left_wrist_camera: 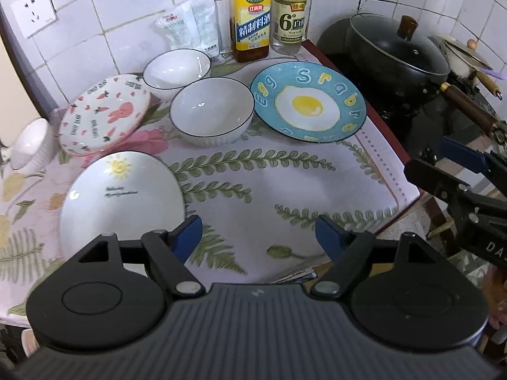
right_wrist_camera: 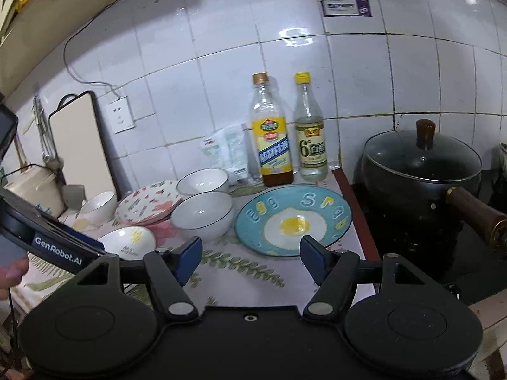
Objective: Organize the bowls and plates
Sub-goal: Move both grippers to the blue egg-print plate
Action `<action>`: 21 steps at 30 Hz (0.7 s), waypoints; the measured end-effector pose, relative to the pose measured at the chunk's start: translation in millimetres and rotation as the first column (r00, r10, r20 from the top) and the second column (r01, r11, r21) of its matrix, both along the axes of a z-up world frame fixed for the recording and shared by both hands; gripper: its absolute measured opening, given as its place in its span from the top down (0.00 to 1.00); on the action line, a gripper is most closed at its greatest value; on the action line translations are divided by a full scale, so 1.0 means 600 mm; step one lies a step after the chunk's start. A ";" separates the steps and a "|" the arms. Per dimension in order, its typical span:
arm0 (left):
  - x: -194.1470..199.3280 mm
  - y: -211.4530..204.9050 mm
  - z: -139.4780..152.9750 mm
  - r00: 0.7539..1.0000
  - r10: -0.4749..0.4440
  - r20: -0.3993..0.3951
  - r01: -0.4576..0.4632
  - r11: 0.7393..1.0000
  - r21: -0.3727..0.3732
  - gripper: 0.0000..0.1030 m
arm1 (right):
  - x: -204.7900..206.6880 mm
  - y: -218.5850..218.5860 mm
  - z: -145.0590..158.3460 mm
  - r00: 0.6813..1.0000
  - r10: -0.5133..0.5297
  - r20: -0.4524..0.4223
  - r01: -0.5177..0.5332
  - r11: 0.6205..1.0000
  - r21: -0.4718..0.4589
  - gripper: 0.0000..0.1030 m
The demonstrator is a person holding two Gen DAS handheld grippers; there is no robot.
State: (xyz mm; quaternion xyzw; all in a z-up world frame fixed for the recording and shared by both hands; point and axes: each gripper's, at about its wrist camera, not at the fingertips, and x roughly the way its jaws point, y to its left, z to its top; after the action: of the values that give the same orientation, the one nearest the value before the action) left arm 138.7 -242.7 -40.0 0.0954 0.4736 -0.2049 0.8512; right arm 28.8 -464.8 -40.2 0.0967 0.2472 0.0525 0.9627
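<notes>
Left gripper: your left gripper [left_wrist_camera: 259,236] hangs over the leaf-print cloth [left_wrist_camera: 285,183] with its jaws spread wide and nothing between them.
Right gripper: your right gripper [right_wrist_camera: 250,255] is likewise released and empty, the egg plate [right_wrist_camera: 293,220] just past its tips.
Sun plate: in the left wrist view the white plate with a sun [left_wrist_camera: 122,201] lies at 10 o'clock from your left fingertips, just beside the left blue pad.
Bowls: two dark-rimmed white bowls sit at 12 o'clock, the nearer bowl [left_wrist_camera: 211,110] touching the farther bowl [left_wrist_camera: 176,69].
Rabbit plate: the tilted pink rabbit plate [left_wrist_camera: 104,115] sits at 11 o'clock.
Small bowl: a small white bowl [left_wrist_camera: 30,144] lies tipped at 10 o'clock, far left.
Bottles: two bottles [left_wrist_camera: 252,15] stand at the wall.
Pot: a lidded black pot [left_wrist_camera: 396,53] is at 2 o'clock.
</notes>
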 end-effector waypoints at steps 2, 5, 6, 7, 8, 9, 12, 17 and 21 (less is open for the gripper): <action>0.009 -0.010 -0.013 0.999 0.026 0.040 -0.025 1.000 -0.016 0.24 | 0.013 -0.012 -0.015 0.999 -0.036 0.016 0.036 0.999 0.003 0.29; 0.013 -0.022 -0.024 0.988 0.077 0.136 -0.069 0.996 -0.063 0.24 | 0.032 -0.035 -0.040 0.993 -0.109 0.035 0.108 0.993 0.042 0.29; 0.017 -0.027 -0.028 0.986 0.085 0.144 -0.075 0.994 -0.075 0.24 | 0.041 -0.044 -0.047 0.992 -0.120 0.036 0.118 0.991 0.058 0.29; 0.023 -0.031 -0.034 0.986 0.094 0.140 -0.082 0.993 -0.089 0.24 | 0.050 -0.052 -0.055 0.992 -0.125 0.031 0.123 0.990 0.066 0.29; 0.029 -0.034 -0.040 0.985 0.107 0.133 -0.093 0.990 -0.105 0.24 | 0.061 -0.059 -0.062 0.992 -0.125 0.025 0.123 0.990 0.072 0.29; 0.036 -0.039 -0.048 0.985 0.125 0.122 -0.110 0.986 -0.124 0.24 | 0.072 -0.066 -0.071 0.992 -0.123 0.020 0.121 0.990 0.076 0.29; 0.056 -0.047 -0.071 0.979 0.176 0.099 -0.158 0.973 -0.171 0.24 | 0.105 -0.081 -0.097 0.992 -0.125 -0.007 0.125 0.987 0.103 0.29; 0.078 -0.065 -0.109 0.960 0.248 0.130 -0.206 0.940 -0.272 0.24 | 0.153 -0.101 -0.147 0.992 -0.108 -0.065 0.118 0.979 0.166 0.29; 0.100 -0.089 -0.131 0.957 0.259 0.132 -0.213 0.935 -0.285 0.24 | 0.172 -0.118 -0.177 0.978 -0.167 -0.123 0.190 0.960 0.208 0.29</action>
State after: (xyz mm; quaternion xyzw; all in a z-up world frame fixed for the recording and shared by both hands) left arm 198.5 -296.1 -118.7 -0.0613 0.3765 -0.1543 0.9114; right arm 131.7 -535.4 -146.6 0.2265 0.2799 -0.0128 0.9328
